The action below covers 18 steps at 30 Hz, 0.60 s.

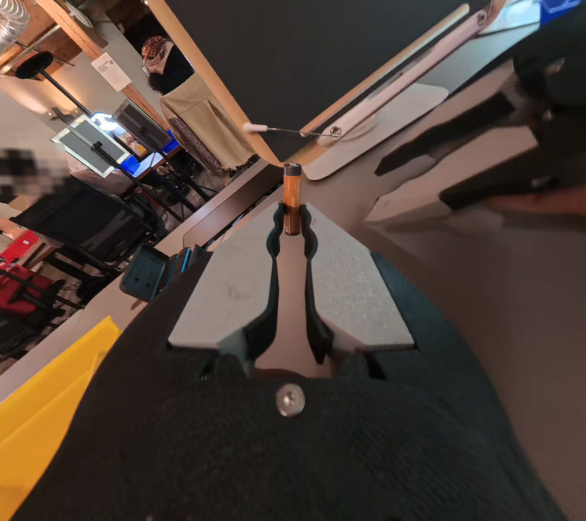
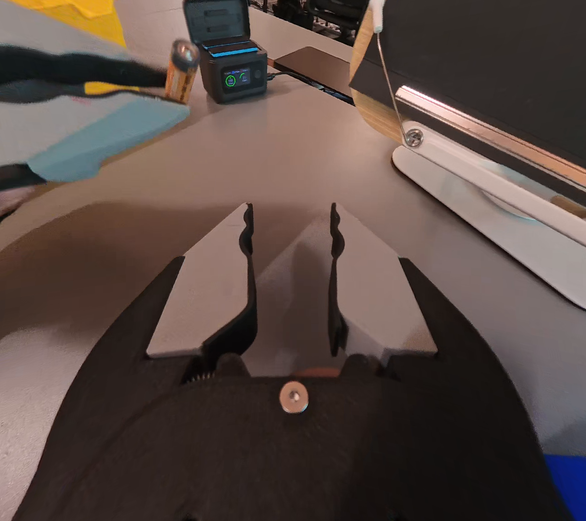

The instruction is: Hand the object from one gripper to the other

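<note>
Now my left gripper (image 1: 292, 208) pinches an orange battery (image 1: 292, 198) at its tips; my right gripper (image 2: 291, 208) gapes, holding nothing, above the grey table (image 2: 285, 150).

The left gripper (image 1: 292, 208) pinches an orange battery (image 1: 292, 199) upright at its fingertips, above the grey table (image 1: 444, 299). The right gripper (image 1: 409, 185), blurred, hangs near on the right, its fingers apart. A dark board (image 1: 317, 30) on a white base (image 1: 380, 125) stands behind.
</note>
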Each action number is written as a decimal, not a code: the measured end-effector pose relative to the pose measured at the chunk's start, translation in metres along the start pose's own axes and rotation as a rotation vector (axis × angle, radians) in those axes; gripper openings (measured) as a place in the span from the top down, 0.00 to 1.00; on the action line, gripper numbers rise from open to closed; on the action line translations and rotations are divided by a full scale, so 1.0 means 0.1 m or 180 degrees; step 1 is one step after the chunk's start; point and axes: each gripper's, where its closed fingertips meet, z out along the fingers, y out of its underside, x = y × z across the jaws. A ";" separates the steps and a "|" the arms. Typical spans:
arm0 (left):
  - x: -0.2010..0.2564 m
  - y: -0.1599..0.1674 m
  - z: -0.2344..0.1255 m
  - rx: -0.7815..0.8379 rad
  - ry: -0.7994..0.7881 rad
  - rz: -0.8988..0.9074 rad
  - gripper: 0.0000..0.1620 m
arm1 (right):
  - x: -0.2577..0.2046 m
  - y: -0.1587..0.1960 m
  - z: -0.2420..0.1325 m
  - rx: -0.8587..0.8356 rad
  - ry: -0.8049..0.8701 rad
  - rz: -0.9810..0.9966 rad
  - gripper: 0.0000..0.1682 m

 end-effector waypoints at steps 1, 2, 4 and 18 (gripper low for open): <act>-0.01 0.03 0.02 -0.0014 -0.0054 0.0080 0.95 | 0.01 0.01 0.01 -0.0013 -0.0008 0.0047 0.73; -0.03 0.06 0.03 -0.0008 -0.0130 0.0145 0.95 | 0.01 0.02 0.02 -0.0031 -0.0027 0.0086 0.73; -0.01 0.15 0.08 -0.0045 -0.0142 0.0129 0.95 | 0.02 0.01 0.01 -0.0013 -0.0020 0.0116 0.73; 0.30 -0.02 0.01 0.0276 0.0372 -0.0166 0.95 | -0.31 -0.46 -0.36 0.0904 -0.1114 0.0954 0.78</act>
